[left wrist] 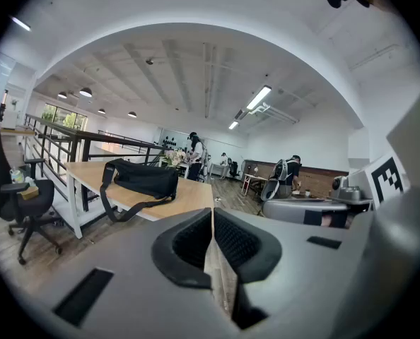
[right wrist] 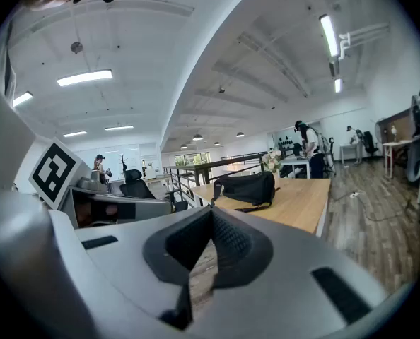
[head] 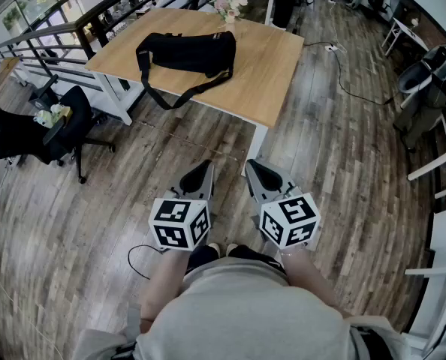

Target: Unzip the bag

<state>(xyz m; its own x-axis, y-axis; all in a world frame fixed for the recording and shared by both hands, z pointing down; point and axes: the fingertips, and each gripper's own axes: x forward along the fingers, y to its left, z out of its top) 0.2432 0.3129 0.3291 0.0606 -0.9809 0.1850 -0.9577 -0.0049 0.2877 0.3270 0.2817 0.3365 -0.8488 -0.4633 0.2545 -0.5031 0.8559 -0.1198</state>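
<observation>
Jaws pressed together and empty on the left gripper [head: 206, 165] and right gripper [head: 251, 163], well short of the black fabric duffel bag [head: 187, 53] lying on the light wooden table [head: 272, 77], so the person [head: 238, 313] should step closer, brace the fabric, then hunt out the zip pull.

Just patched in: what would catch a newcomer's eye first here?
The black bag lying on the wooden table, its strap trailing over the near edge. Nearer, the left gripper and right gripper are side by side over the plank floor, both shut and empty, short of the table.
</observation>
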